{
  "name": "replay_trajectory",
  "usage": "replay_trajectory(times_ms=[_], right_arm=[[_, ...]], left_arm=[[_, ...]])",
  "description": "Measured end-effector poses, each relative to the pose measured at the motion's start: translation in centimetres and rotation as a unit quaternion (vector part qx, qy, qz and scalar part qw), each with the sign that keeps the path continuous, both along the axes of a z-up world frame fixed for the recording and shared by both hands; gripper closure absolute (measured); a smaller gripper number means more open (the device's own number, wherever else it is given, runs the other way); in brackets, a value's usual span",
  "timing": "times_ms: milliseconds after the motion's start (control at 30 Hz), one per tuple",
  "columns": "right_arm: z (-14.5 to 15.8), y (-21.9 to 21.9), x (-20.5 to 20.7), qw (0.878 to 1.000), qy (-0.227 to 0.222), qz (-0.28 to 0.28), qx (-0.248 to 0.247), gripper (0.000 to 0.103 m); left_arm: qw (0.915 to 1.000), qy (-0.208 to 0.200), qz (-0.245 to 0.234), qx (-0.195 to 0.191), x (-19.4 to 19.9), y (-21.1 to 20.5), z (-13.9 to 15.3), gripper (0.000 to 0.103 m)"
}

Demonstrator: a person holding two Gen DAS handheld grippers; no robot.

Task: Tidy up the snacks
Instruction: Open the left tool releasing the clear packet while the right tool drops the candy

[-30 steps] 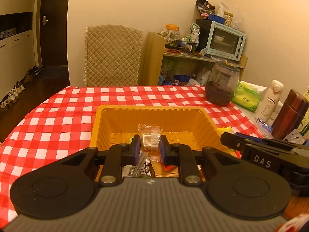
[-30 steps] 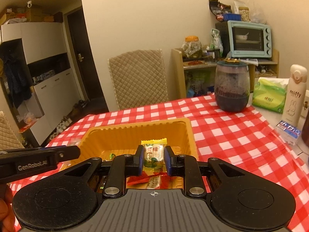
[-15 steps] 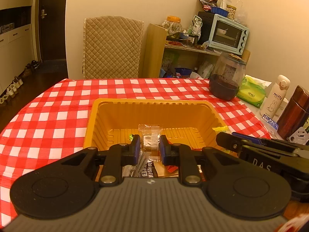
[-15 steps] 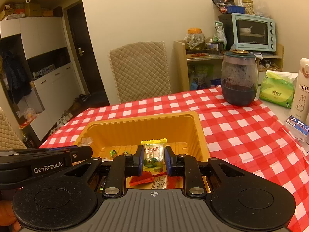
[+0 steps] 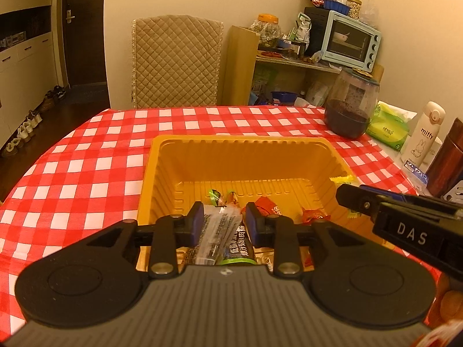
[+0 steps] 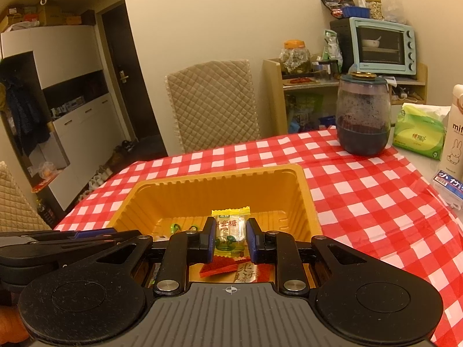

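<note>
While both grippers hung over the near end of the yellow tray (image 5: 332, 156), the step in hand looked like dropping snacks into it. The left gripper (image 5: 222, 221) had its fingers parting, with nothing pinched between them; the clear wrapper (image 5: 217, 231) seen in the gap appeared to lie on the pile of packets below. The right gripper (image 6: 230, 238) had its fingers clamped on a yellow-topped candy packet (image 6: 230, 227), held upright above the tray floor. Judged best practice: open the right fingers only once the packet was well inside the rim, low over a bare stretch of floor, so it would not bounce out onto the checkered worktop (image 5: 86, 173). The left wrist view alone showed the dark-labelled bar (image 5: 238, 245), red wrappers (image 5: 267, 205) and the other gripper's tip with the candy's yellow edge behind it. The right wrist view alone showed the candy's printed face and a red packet (image 6: 222, 269) beneath it.
</note>
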State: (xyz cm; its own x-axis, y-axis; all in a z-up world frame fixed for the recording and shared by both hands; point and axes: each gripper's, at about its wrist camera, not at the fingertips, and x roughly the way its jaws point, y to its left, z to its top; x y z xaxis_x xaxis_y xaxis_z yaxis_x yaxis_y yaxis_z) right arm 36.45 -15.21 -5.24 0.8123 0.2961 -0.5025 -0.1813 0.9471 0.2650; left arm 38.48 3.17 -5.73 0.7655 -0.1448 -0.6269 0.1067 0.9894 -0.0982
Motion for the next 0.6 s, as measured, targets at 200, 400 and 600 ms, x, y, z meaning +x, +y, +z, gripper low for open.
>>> replay_trajectory(times_ms=[200,400,600], right_arm=[[0.1,0.4,0.0,1.000,-0.004,0.006,0.002,0.081],[0.1,0.9,0.4,1.000,-0.005,0.010,0.012,0.080],[-0.2,0.7,0.8,1.000,0.004,0.010,0.027,0.080]], left_arm=[[1.0000,0.001,0.001,-0.001,-0.1,0.2,0.1,0.075],[1.0000,0.000,0.005,-0.002,-0.2,0.6,0.1,0.075],[0.9999,0.001,0.014,-0.004,-0.3,1.4,-0.1,0.075]])
